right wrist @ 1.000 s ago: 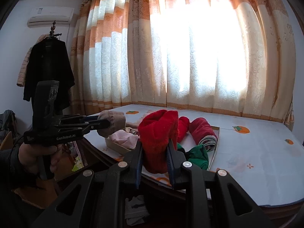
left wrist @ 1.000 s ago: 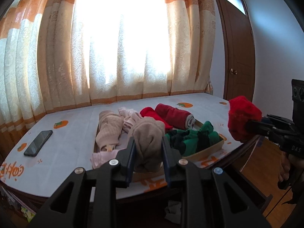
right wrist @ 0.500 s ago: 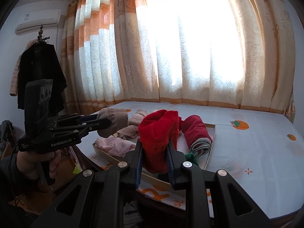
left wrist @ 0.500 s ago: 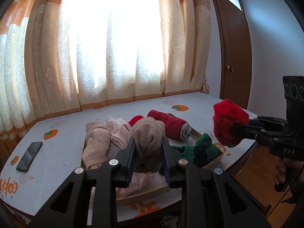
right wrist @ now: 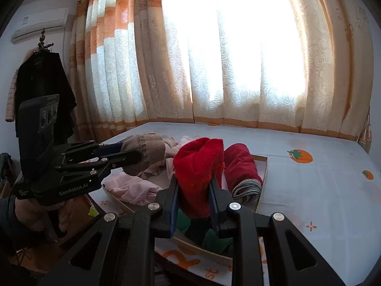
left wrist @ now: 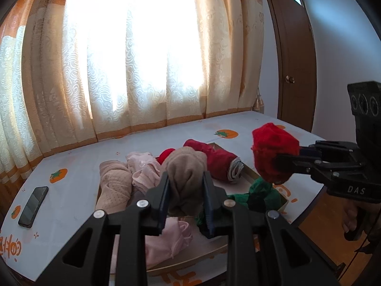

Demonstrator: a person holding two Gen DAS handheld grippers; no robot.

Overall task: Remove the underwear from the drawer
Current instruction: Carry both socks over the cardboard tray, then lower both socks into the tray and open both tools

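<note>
Gripping beige underwear (left wrist: 184, 166) — left gripper (left wrist: 185, 191) — and red underwear (right wrist: 198, 166) — right gripper (right wrist: 193, 196) — above the drawer's rim (right wrist: 263, 181).

Sunlit orange-and-cream curtains (left wrist: 142, 59) fill the far wall. A dark phone (left wrist: 33, 202) lies at the table's left edge — on a white cloth printed with orange fruit (right wrist: 299, 155). A brown door (left wrist: 293, 71) stands far right; a black coat (right wrist: 42, 88) hangs left beneath an air conditioner (right wrist: 39, 25).

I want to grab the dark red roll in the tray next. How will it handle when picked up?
The dark red roll looks like soft cloth, so it probably squashes and weighs little. Its grey end shows loose layers, so it may unroll. Lying on its side, it might roll if nudged.
</note>
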